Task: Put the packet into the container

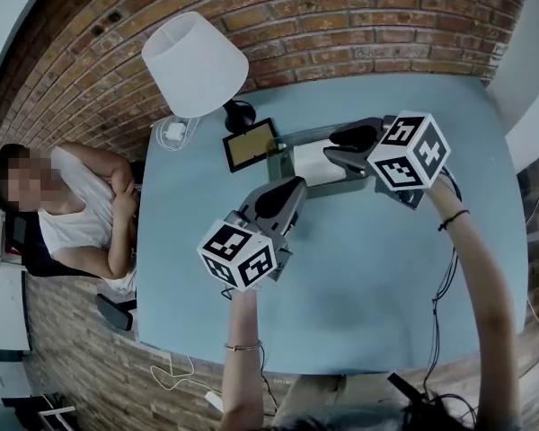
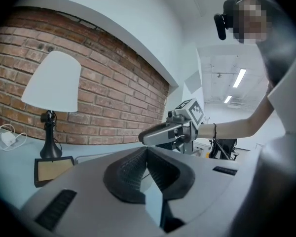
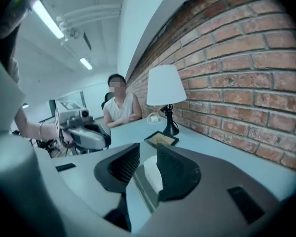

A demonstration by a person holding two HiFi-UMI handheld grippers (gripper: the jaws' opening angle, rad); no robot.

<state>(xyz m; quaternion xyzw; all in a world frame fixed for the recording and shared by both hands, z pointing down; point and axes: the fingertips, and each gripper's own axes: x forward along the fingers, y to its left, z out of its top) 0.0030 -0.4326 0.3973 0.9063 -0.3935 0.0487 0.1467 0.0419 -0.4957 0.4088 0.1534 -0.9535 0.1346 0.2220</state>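
A white packet [image 1: 310, 162] lies inside a clear rectangular container [image 1: 281, 144] at the back of the blue table [image 1: 377, 277]. My right gripper [image 1: 338, 149] hovers just over the container. Its jaws stand open, and the packet [image 3: 152, 174] shows below the gap without touching the pads. The container's rim [image 3: 139, 184] runs under the right gripper [image 3: 148, 149]. My left gripper [image 1: 295, 189] sits in front of the container's left end, apart from it. Seen from its own camera, the left gripper [image 2: 147, 149] is shut with nothing in it and points at the right gripper [image 2: 160, 133].
A white-shaded lamp [image 1: 195, 61] and a small framed picture [image 1: 249, 144] stand left of the container. A white charger with its cable [image 1: 175, 133] lies near the lamp. A person [image 1: 76, 205] sits at the table's left side. A brick wall [image 1: 341, 16] backs the table.
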